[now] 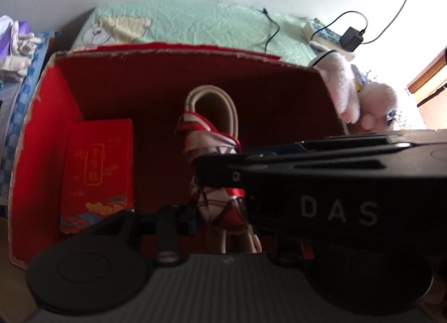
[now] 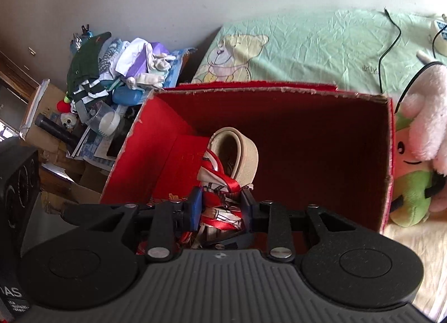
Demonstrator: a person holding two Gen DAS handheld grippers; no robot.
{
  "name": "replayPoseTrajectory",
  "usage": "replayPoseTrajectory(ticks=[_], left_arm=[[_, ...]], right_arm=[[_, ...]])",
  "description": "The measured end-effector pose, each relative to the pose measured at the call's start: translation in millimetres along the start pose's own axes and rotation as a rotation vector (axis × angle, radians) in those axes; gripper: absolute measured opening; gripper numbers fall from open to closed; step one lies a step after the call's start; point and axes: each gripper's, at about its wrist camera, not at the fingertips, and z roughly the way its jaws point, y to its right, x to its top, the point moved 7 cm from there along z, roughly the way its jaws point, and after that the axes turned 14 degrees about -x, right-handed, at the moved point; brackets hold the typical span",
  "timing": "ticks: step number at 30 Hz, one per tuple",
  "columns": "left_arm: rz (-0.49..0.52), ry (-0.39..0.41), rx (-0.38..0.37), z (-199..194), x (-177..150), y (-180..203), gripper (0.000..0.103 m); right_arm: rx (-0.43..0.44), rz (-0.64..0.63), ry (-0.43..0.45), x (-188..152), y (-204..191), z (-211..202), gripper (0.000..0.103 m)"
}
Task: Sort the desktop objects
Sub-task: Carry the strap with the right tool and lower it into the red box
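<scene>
Right tool (image 2: 220, 205): its two blue-padded fingers (image 2: 195, 207) are clamped on a bundle of red-and-white patterned ribbon (image 2: 220, 183), which is tied to or wrapped about a beige loop of webbing, possibly a belt (image 2: 240, 152). The grip sits on the ribbon rather than the stiff loop, presumably because the soft bunched fabric gives the pads something to bite on.

Left tool (image 1: 215, 211): only one blue pad is visible in its own view, close beside the same ribbon; the right tool's black body crosses in front and hides the other finger. Whether the left tool is apart or together cannot be told, nor whether it touches the ribbon.

The held item hangs inside an open red cardboard box (image 2: 268, 91), loop uppermost, low between the walls. In my judgement it is being lowered or set down there, the box serving as the sorting container. Whether its lower end rests on the box floor is hidden.

A small red carton with gold lettering (image 1: 97, 172) stands upright against the left wall of the box, just beside the belt.

Outside the box: a plush toy (image 2: 413, 155) lies against its right wall on a bed with a green sheet (image 2: 321, 43); a pile of clutter (image 2: 111, 77) lies to the left.
</scene>
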Motion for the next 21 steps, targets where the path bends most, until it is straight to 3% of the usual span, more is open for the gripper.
replayPoseTrajectory(ticks=[4,9,13,16,21], left_arm=[[-0.046,-0.058,0.015,14.1,-4.8,-21.3,0.028],[-0.046,-0.07,0.03,15.5,-4.3,-32.1,0.03],[-0.027,-0.072,0.062,16.2,-4.5,-40.9,0.038],[-0.029,-0.053,0.08,12.4,-4.4,-48.3,0.041],[-0.058,-0.024,0.053,4.6,-2.8,-57.6,0.046]], right_arm=[[0.011,0.069,-0.091,-1.9,1.9,26.2,0.031],[-0.022,0.096,-0.158,-7.4,2.3,51.0,0.031],[-0.045,0.099,-0.213,-10.5,-0.5,66.5,0.031],[-0.06,0.1,-0.222,-10.2,-2.6,73.7,0.031],[-0.004,0.107,-0.226,-10.6,-11.3,78.1,0.031]])
